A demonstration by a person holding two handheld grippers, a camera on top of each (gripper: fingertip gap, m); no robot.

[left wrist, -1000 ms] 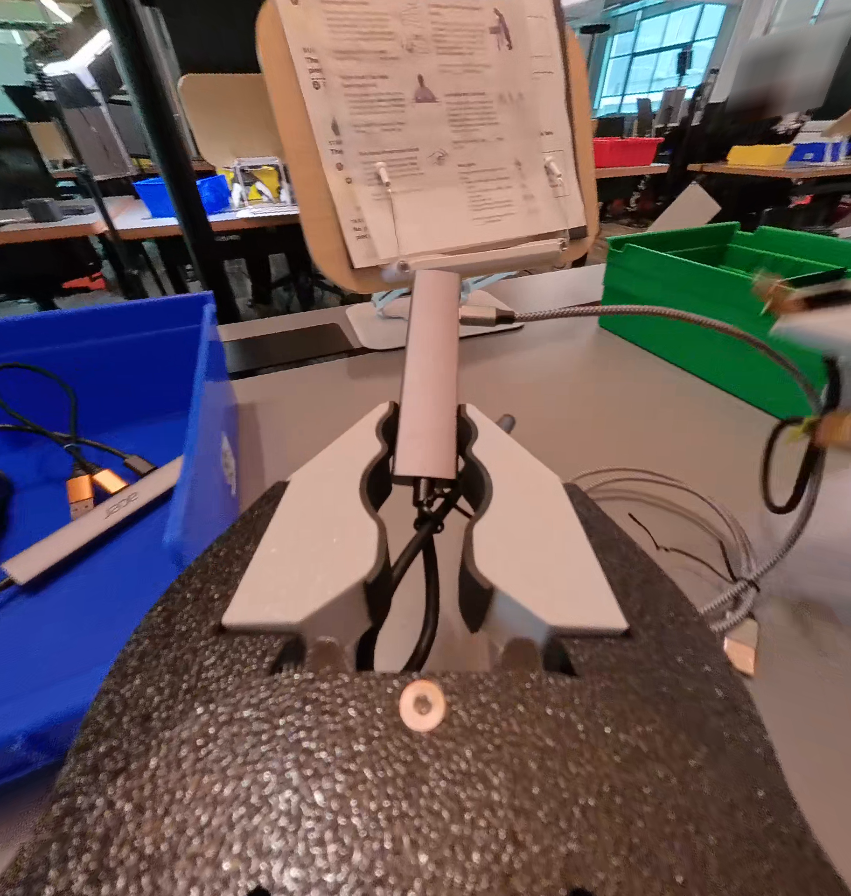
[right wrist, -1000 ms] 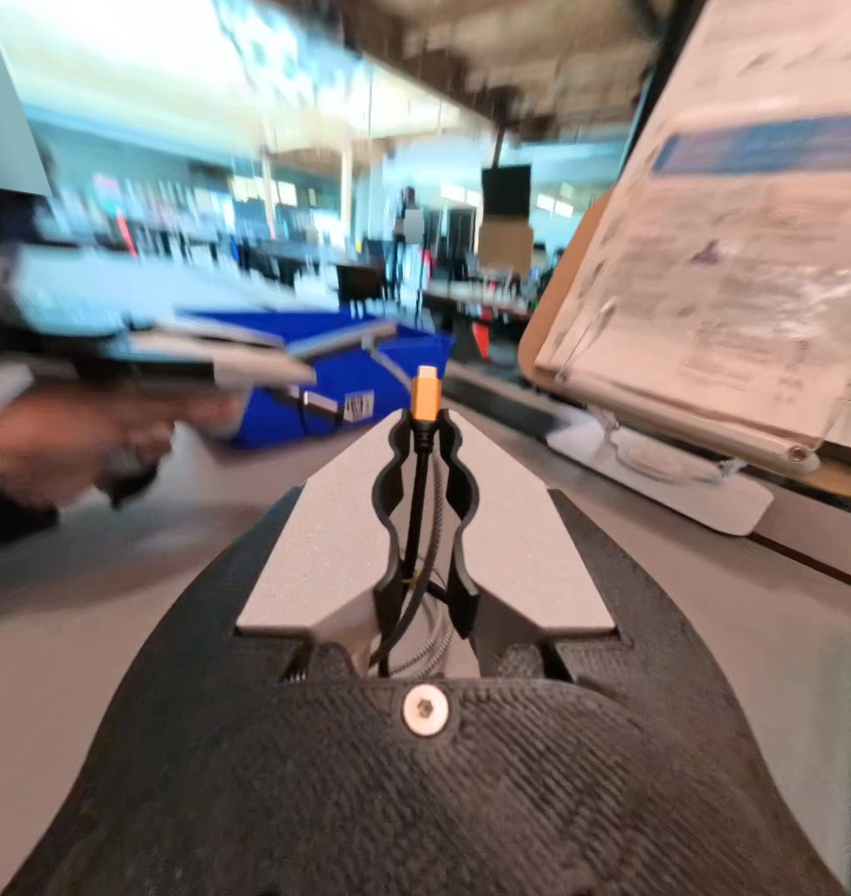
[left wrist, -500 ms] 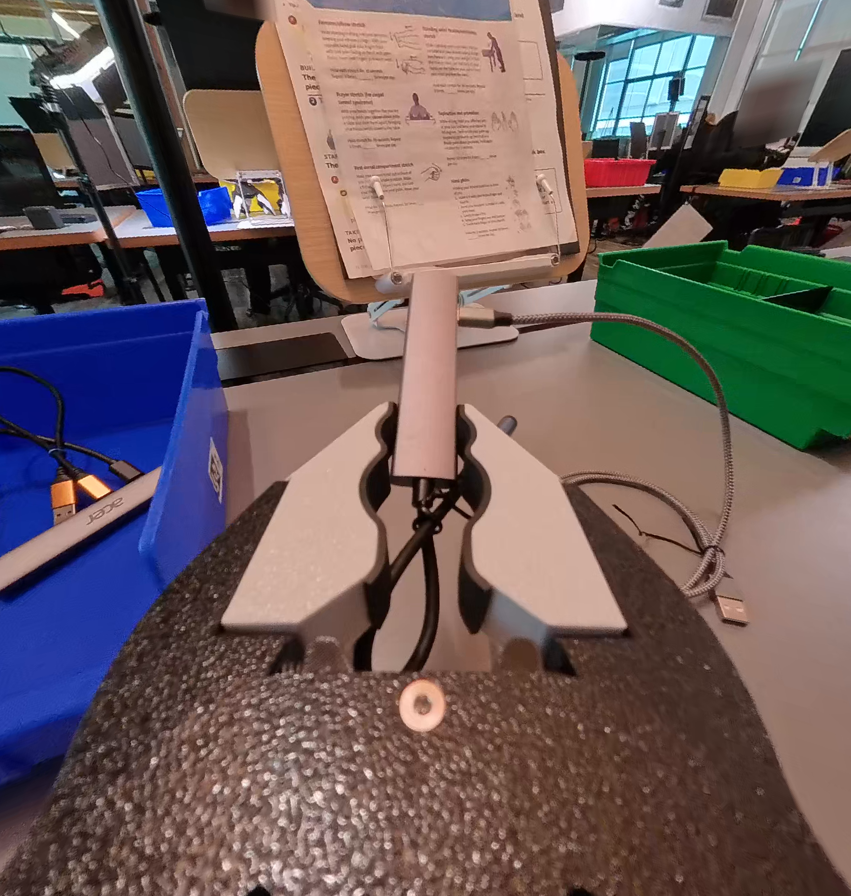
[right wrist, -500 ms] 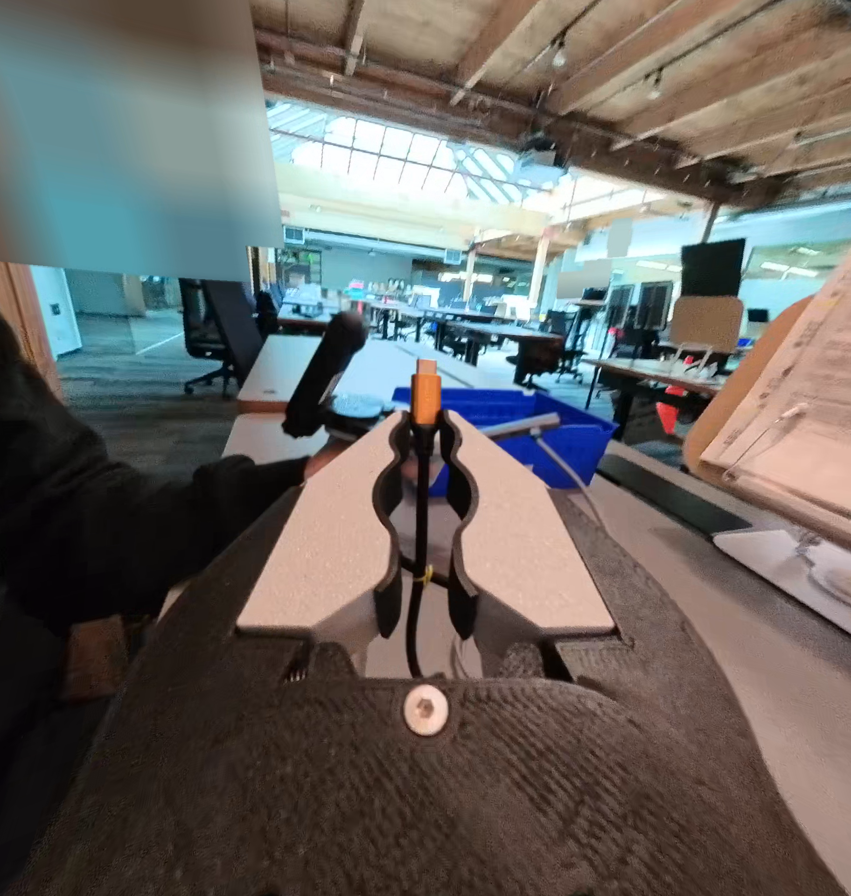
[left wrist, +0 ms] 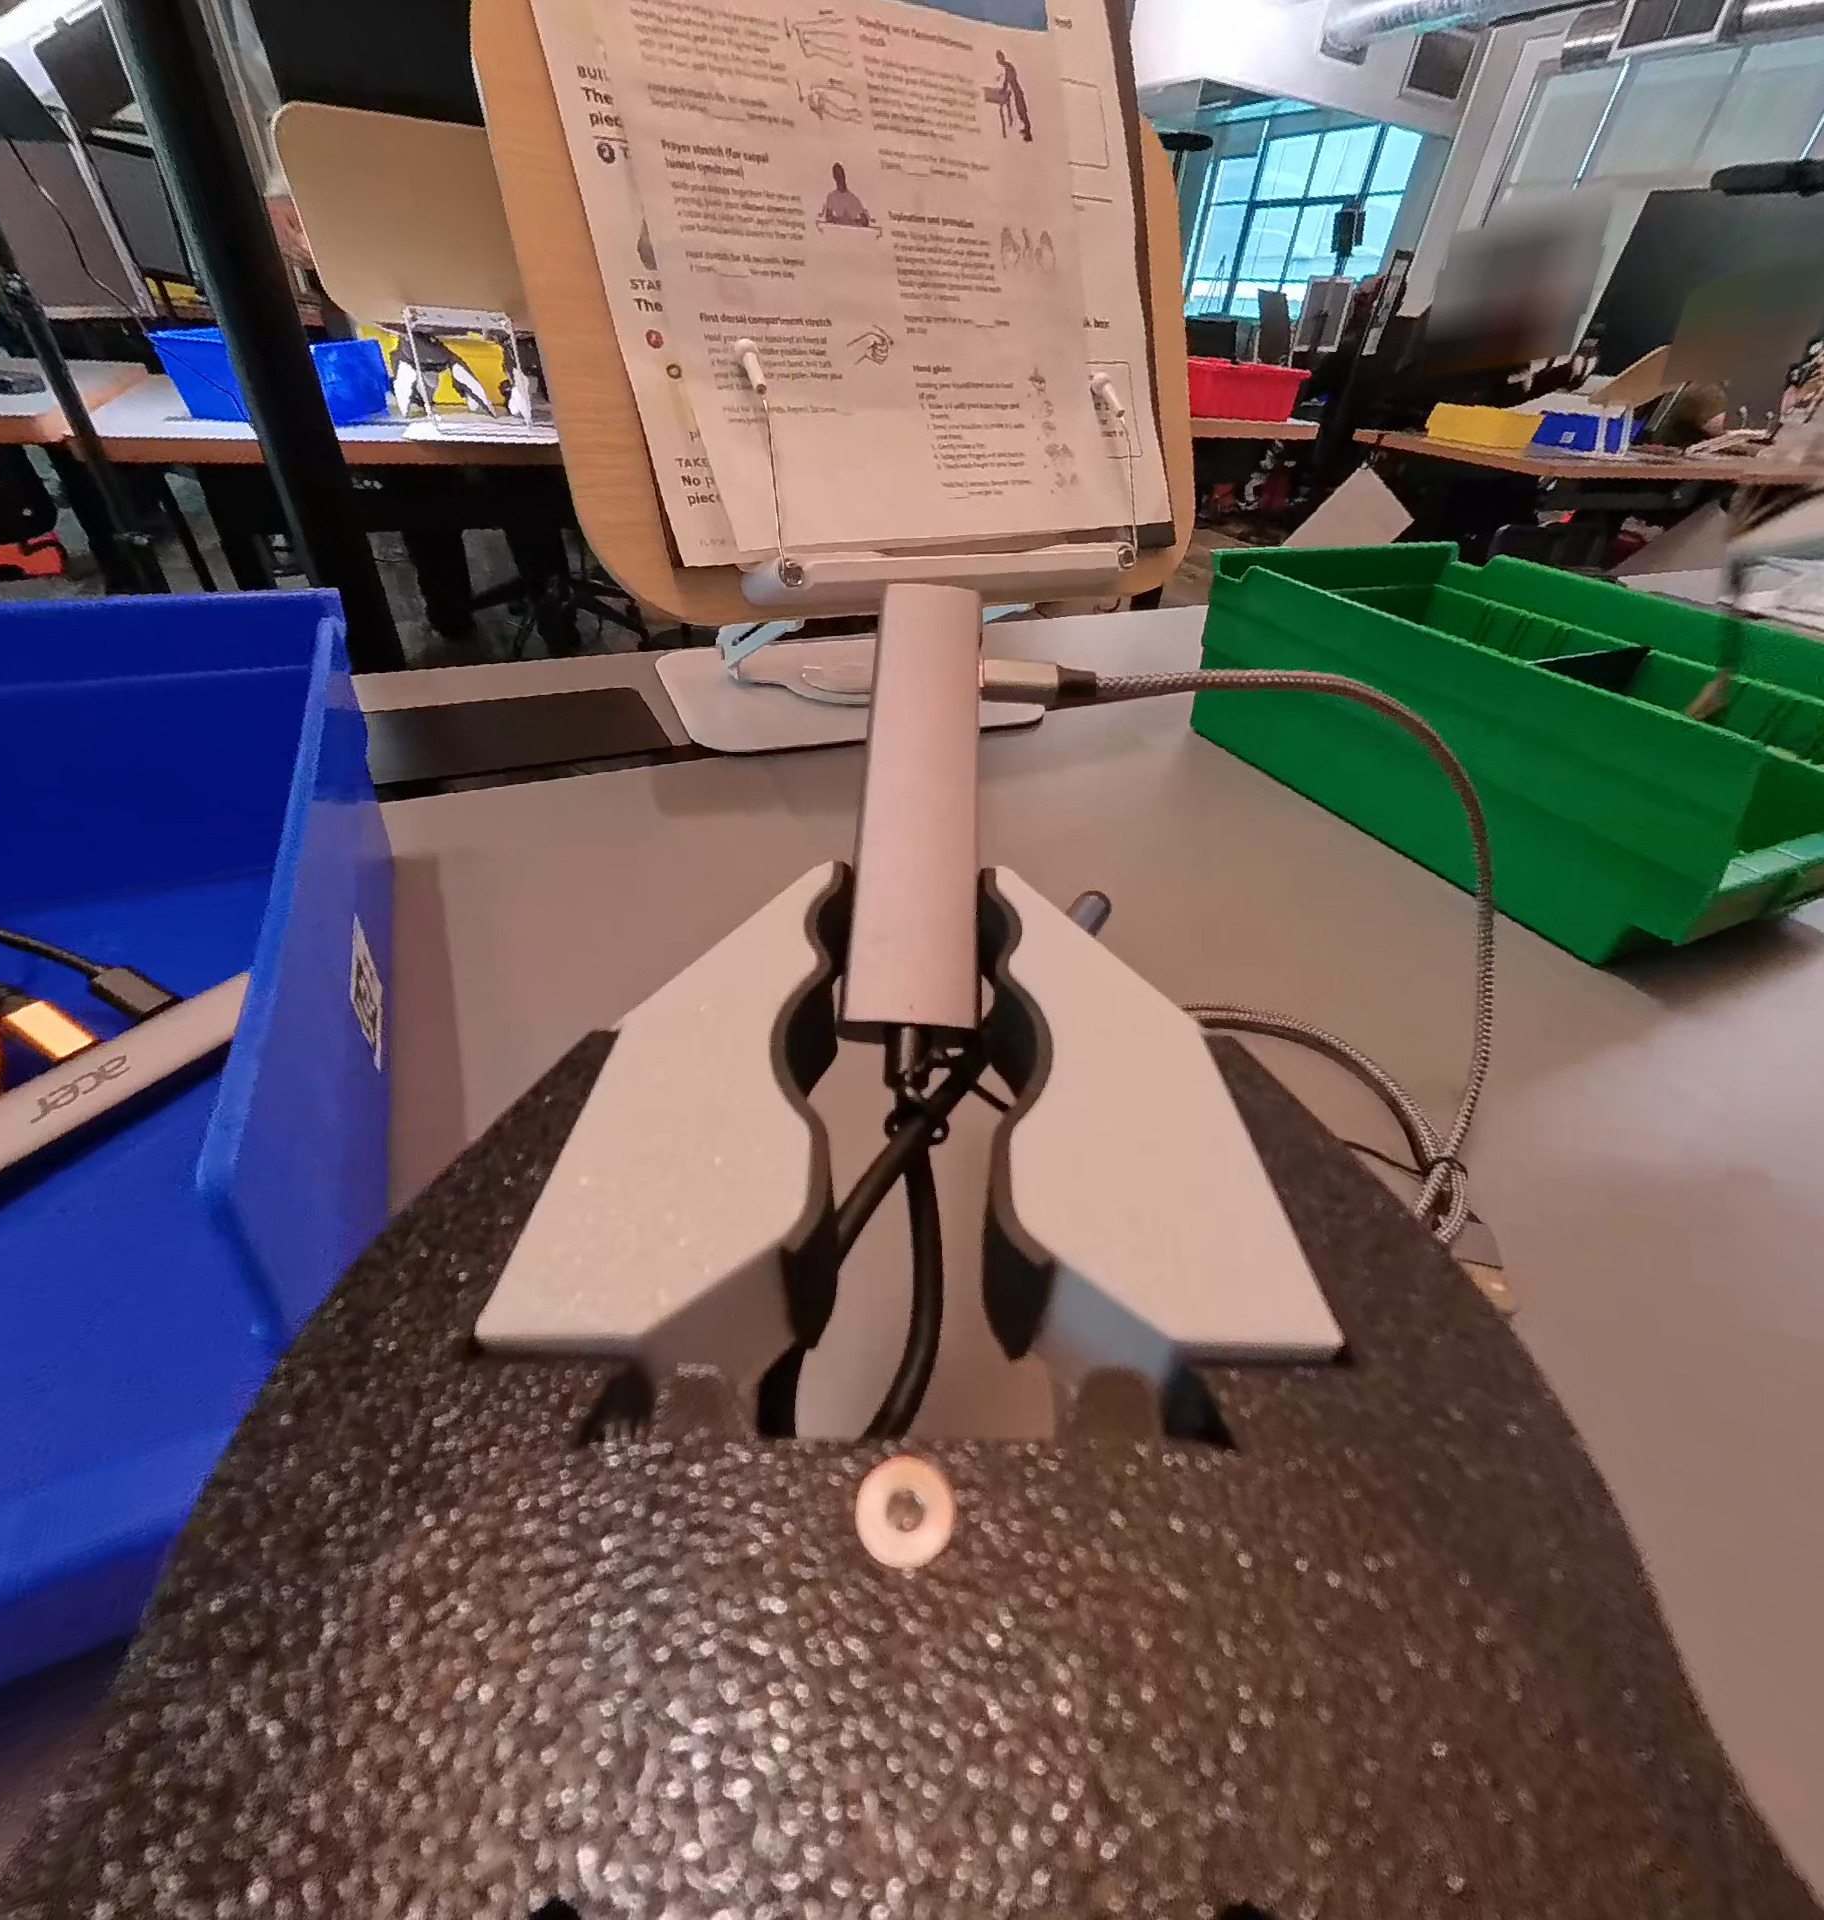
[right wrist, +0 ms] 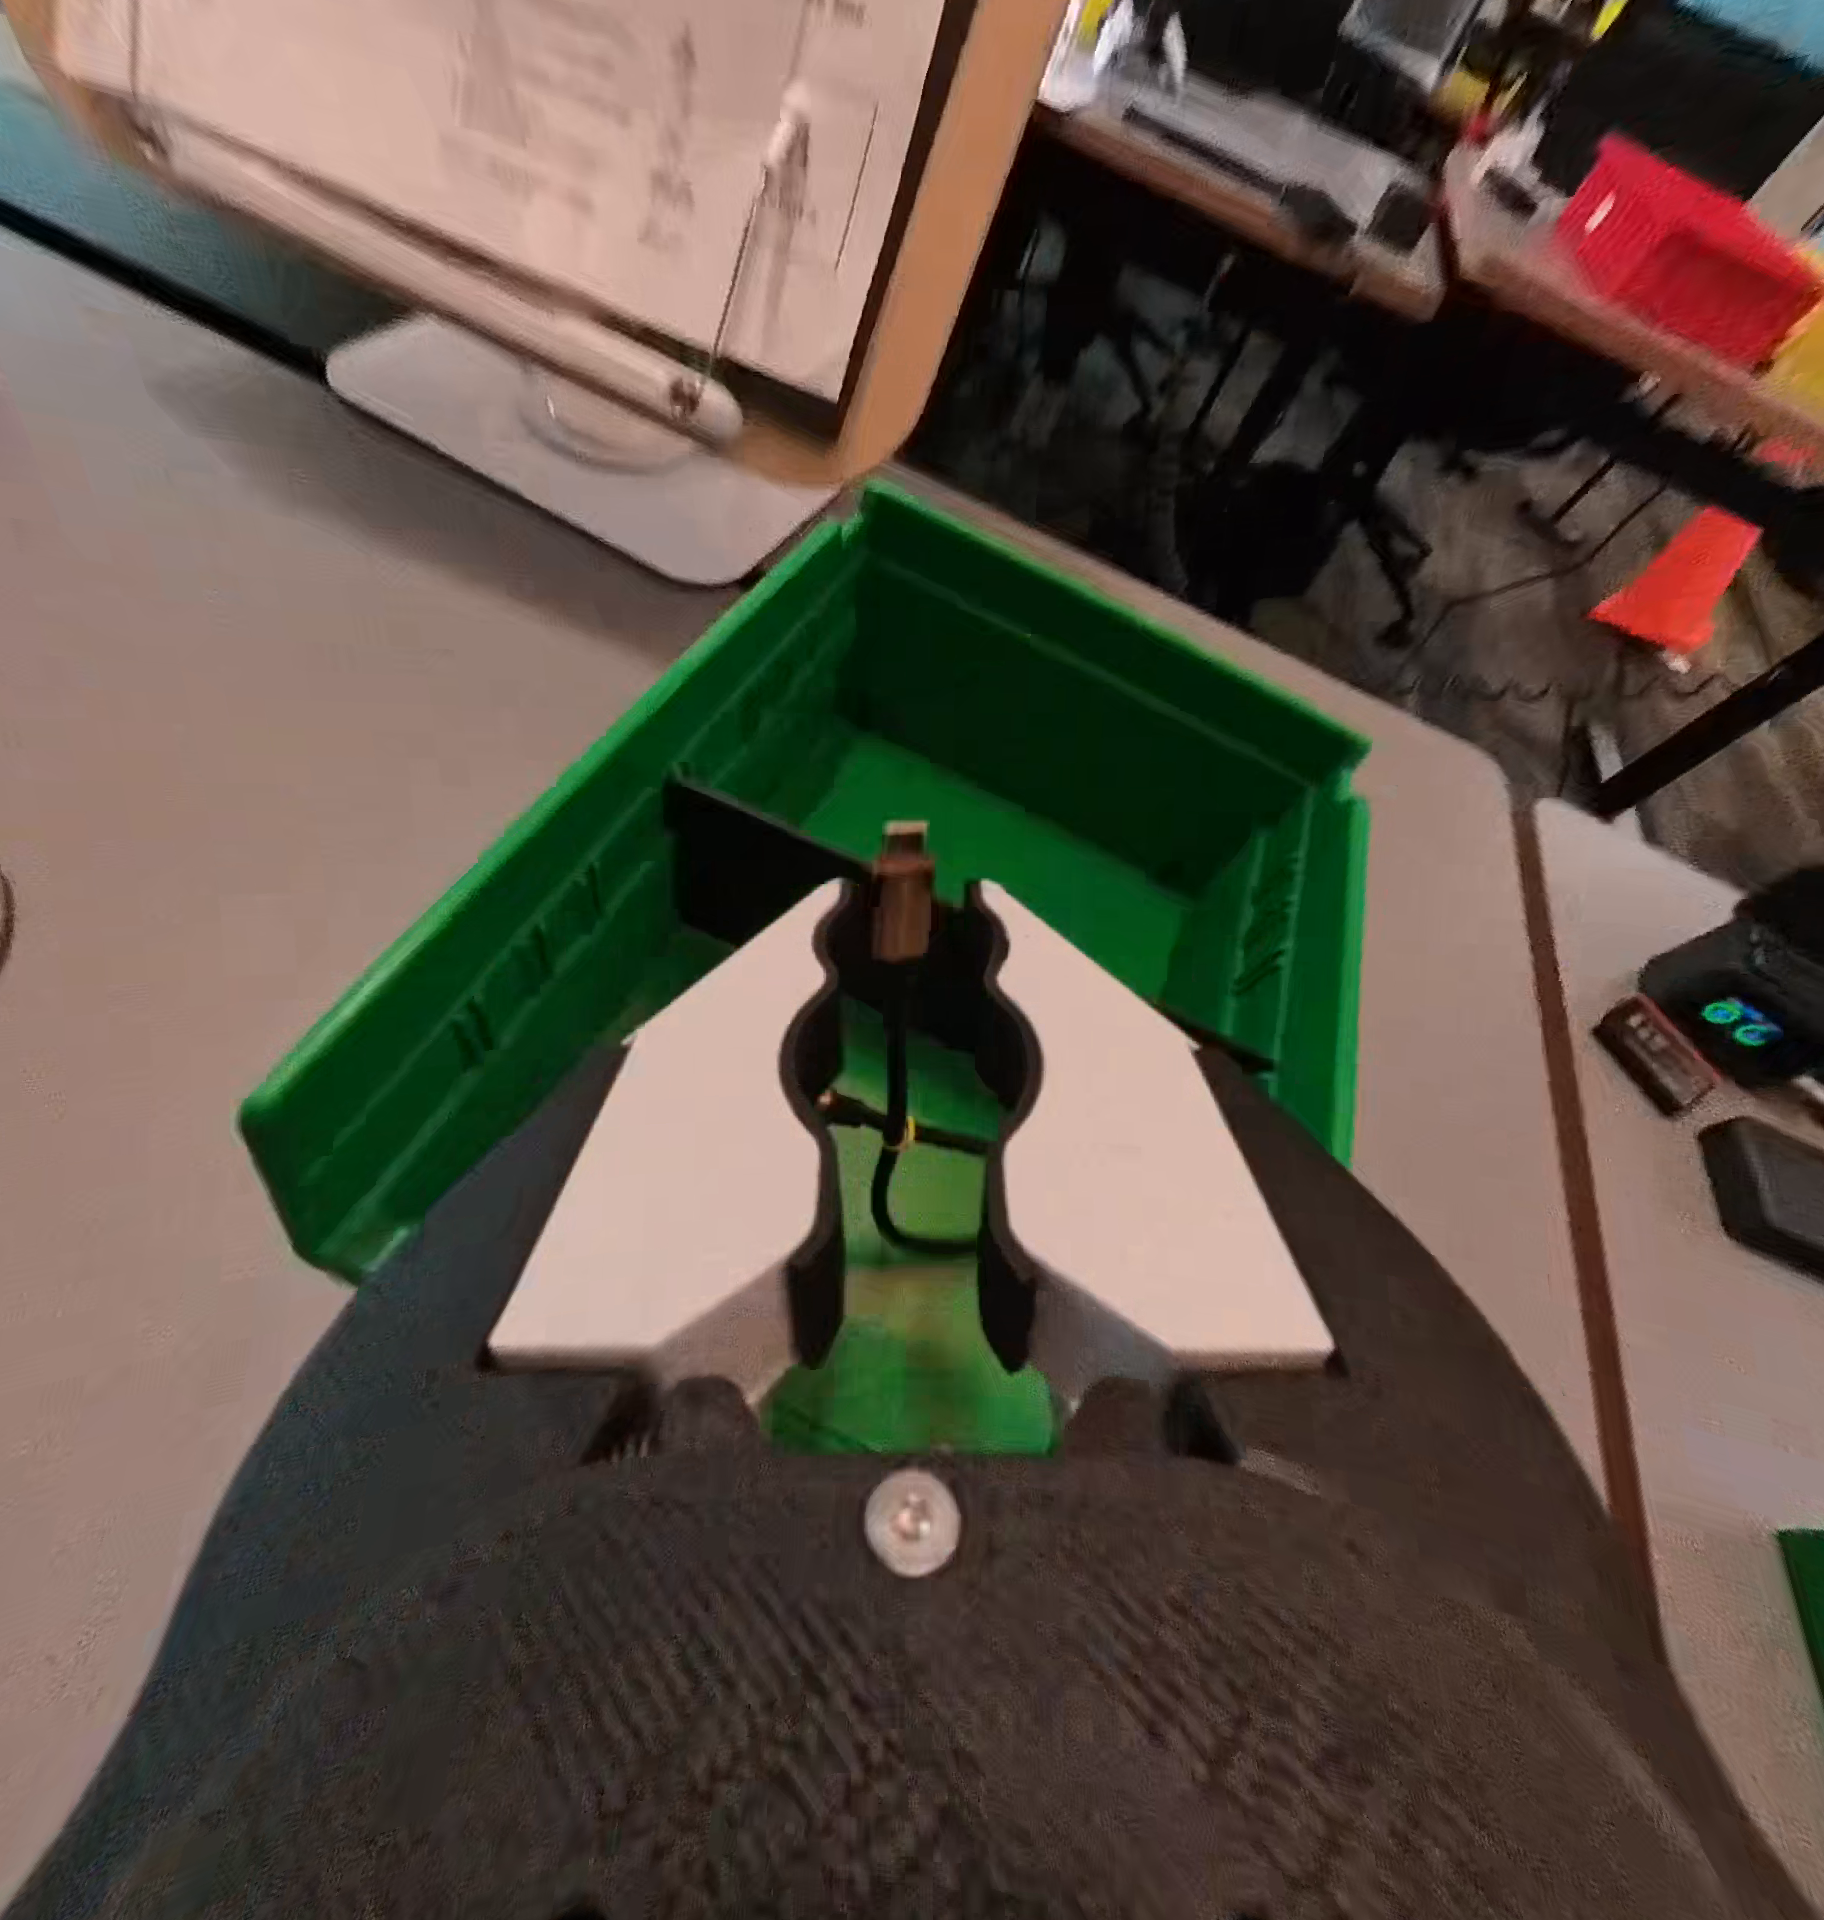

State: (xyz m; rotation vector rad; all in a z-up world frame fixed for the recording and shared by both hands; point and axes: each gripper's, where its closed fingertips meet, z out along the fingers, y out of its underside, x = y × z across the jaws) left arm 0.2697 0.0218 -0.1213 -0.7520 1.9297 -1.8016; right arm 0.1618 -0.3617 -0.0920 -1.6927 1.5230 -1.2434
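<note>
My left gripper (left wrist: 913, 894) is shut on a grey USB hub (left wrist: 918, 790) and holds it upright above the table. A braided grey cable (left wrist: 1407, 717) is plugged into the hub's right side, and its free plug (left wrist: 1479, 1262) lies on the table. My right gripper (right wrist: 906, 894) points down into the green bin (right wrist: 534, 956). Its jaws stand slightly apart, with the orange plug (right wrist: 900, 904) of a thin black cable (right wrist: 887, 1216) between the fingertips. The cable hangs into the bin, in front of a black divider (right wrist: 742, 852).
A blue bin (left wrist: 295, 935) at the left holds another grey hub (left wrist: 108, 1081) and cables. The green bin (left wrist: 1510, 748) stands at the right. A document stand (left wrist: 856, 312) rises at the back. Small black devices (right wrist: 1770, 1039) lie right of the bin.
My right gripper has swung from facing the blue bin to pointing down over the green bin. Its jaws have parted a little and the plug sits lower. My left gripper has barely moved.
</note>
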